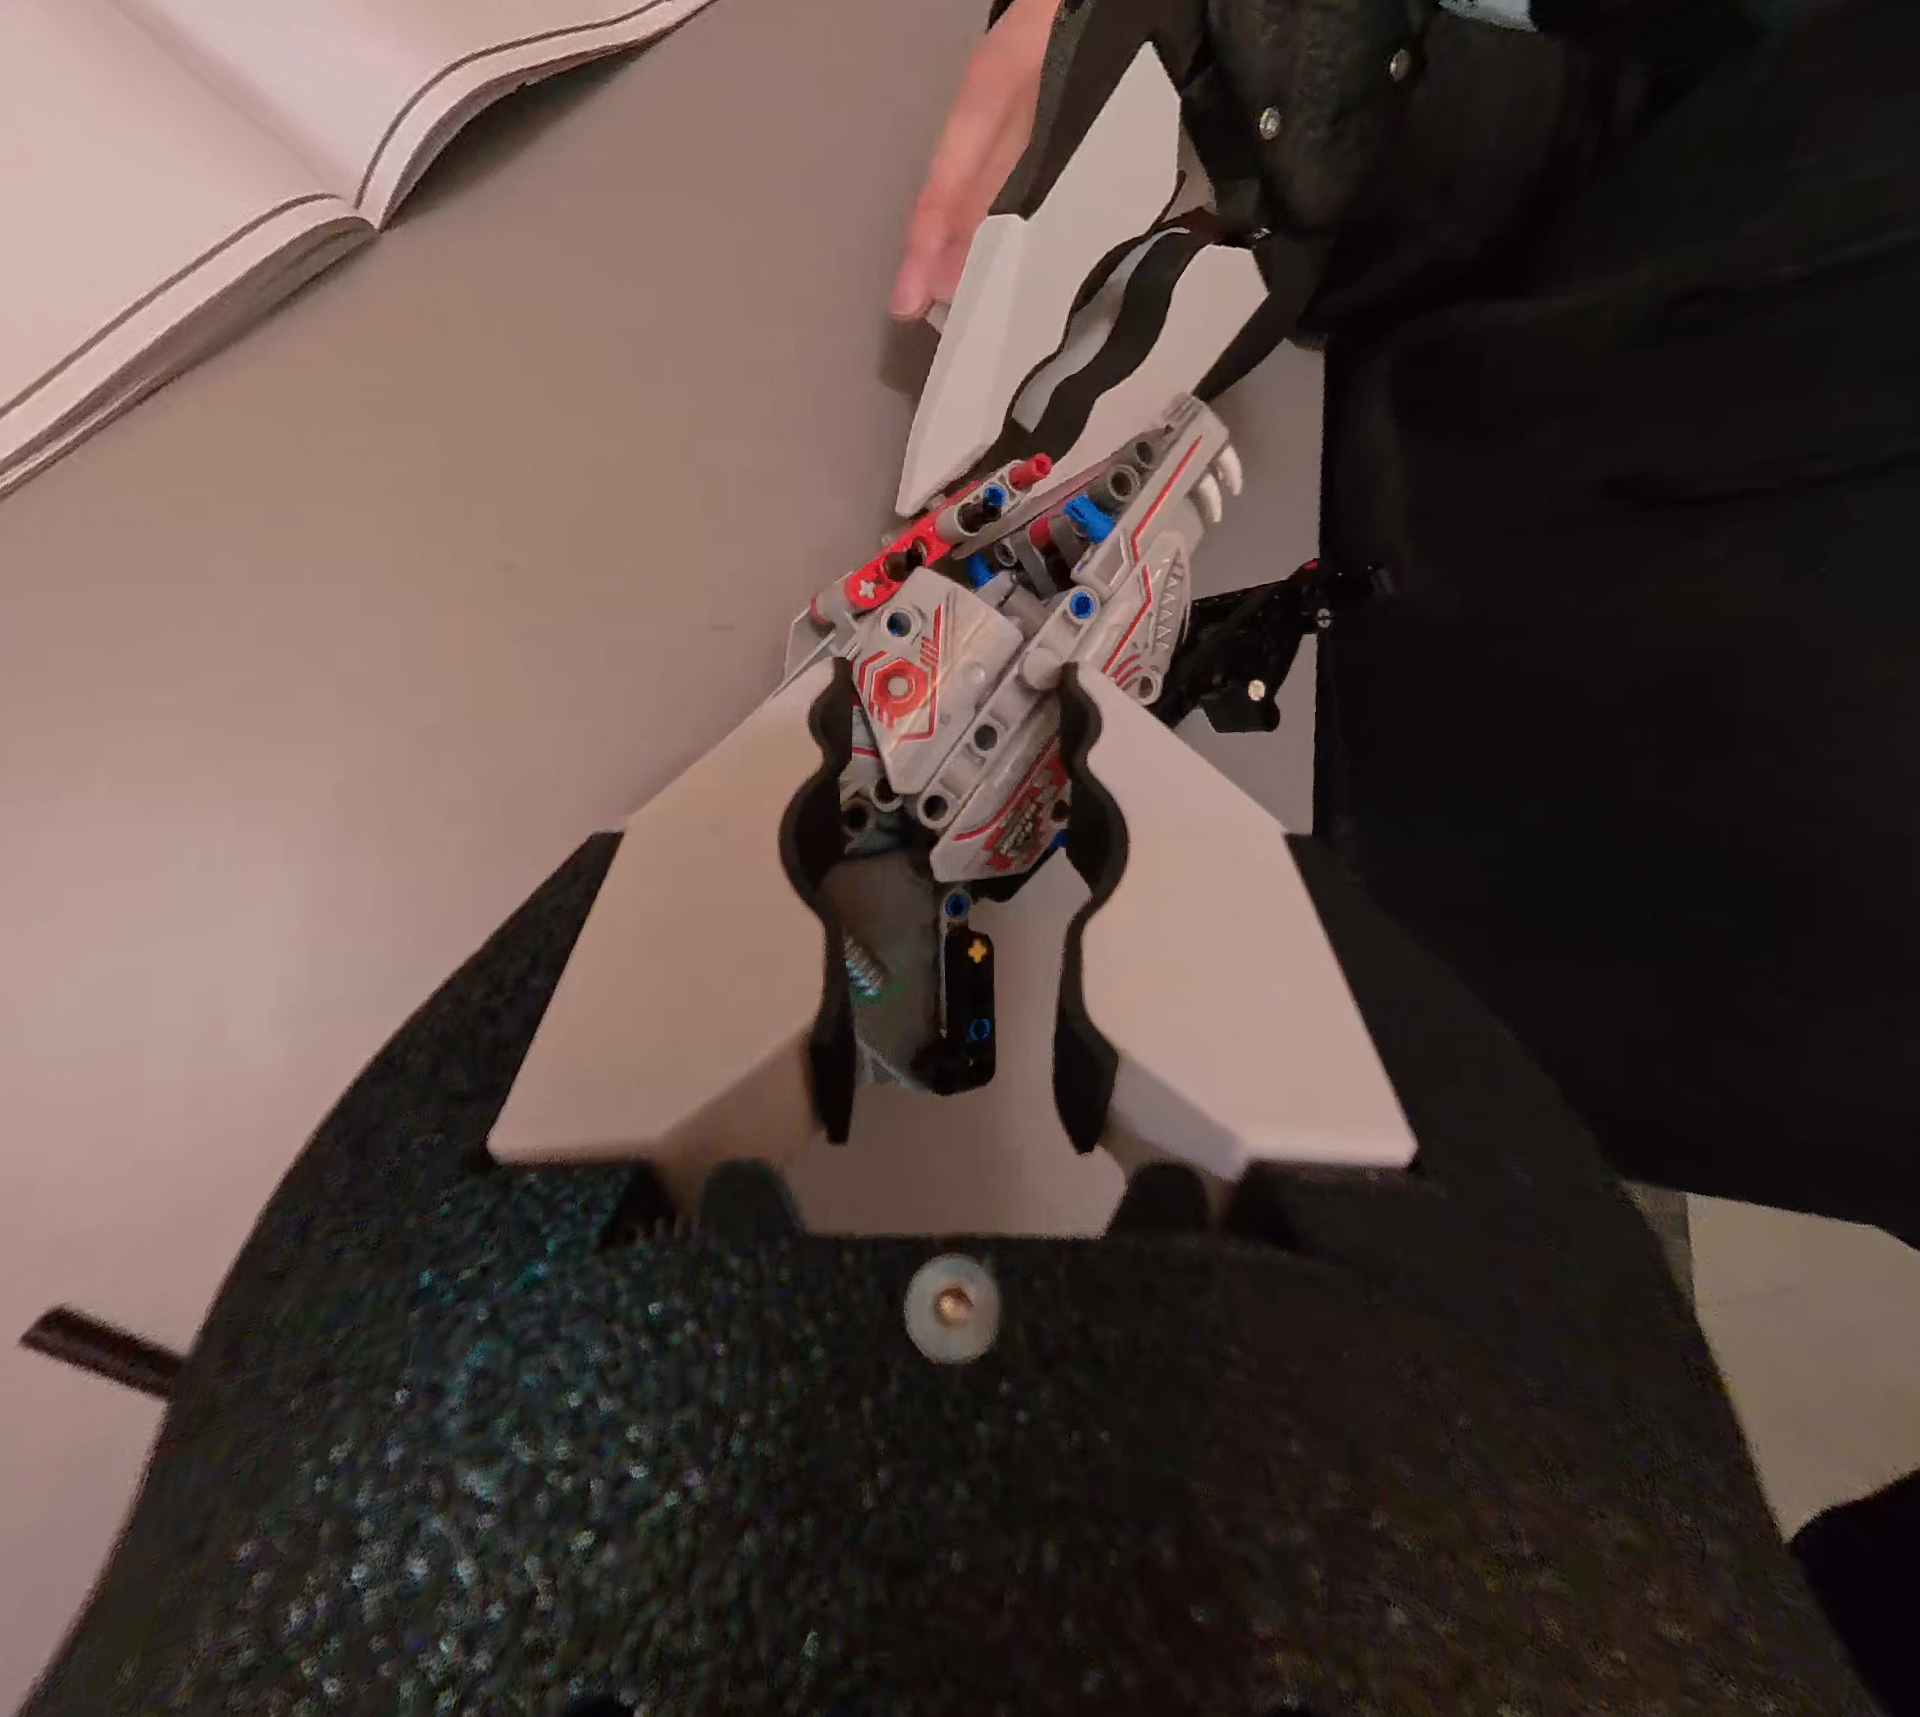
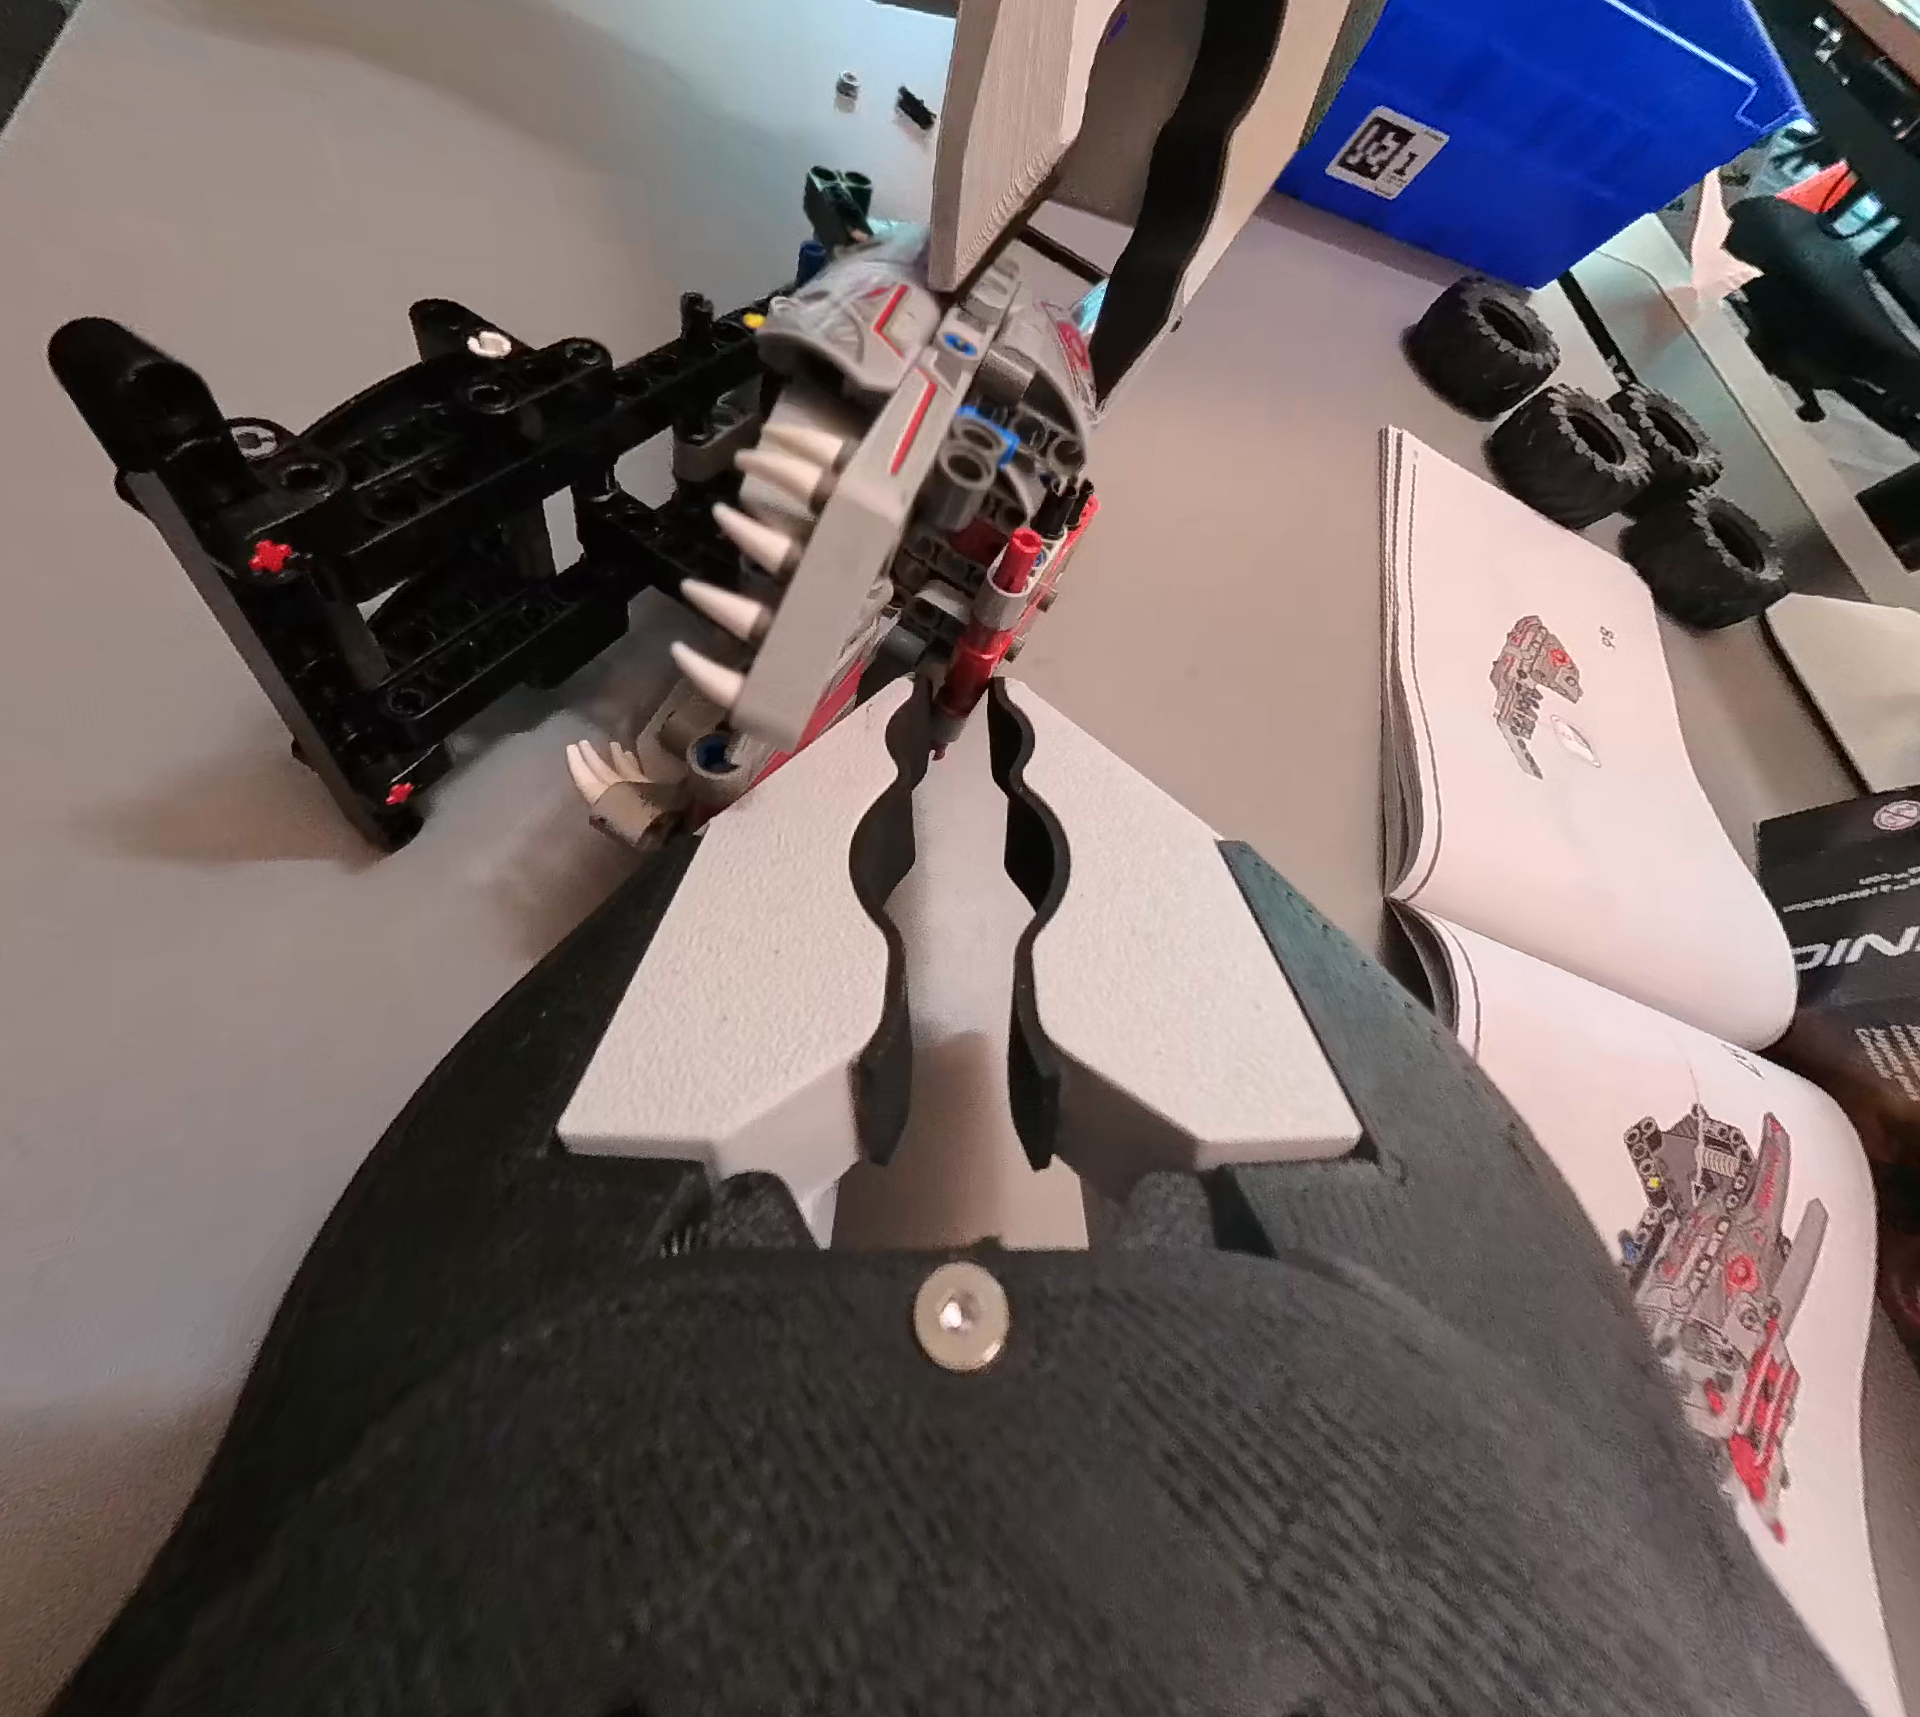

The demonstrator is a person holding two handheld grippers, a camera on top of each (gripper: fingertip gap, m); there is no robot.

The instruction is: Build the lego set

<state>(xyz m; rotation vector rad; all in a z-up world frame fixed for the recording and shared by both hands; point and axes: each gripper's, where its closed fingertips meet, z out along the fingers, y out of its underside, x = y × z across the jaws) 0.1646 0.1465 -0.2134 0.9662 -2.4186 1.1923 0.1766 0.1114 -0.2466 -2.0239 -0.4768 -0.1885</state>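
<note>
Gripping the grey-and-red toothed lego head (image 1: 966, 722) in its clenched jaws, the left gripper (image 1: 951, 732) holds the model just above the counter (image 1: 520, 628), with the black lego frame (image 2: 374, 545) touching or joined to the head's far side, which of the two I cannot tell; the right gripper (image 2: 951, 711) sits at the head's near edge, its jaws nearly closed around a red pin (image 2: 977, 649) that juts from the head, though whether they truly pinch it is not clear; the step in hand looks like seating or adjusting that pin in the head while the other gripper steadies the whole; the next move probably calls for a straight push along the pin's axis, with the head kept from twisting; beyond the head from the frame lies the open instruction book (image 2: 1558, 732), and past it, farther from the head, four black tyres (image 2: 1600, 441) wait unmounted, so much of the build seems left.
</note>
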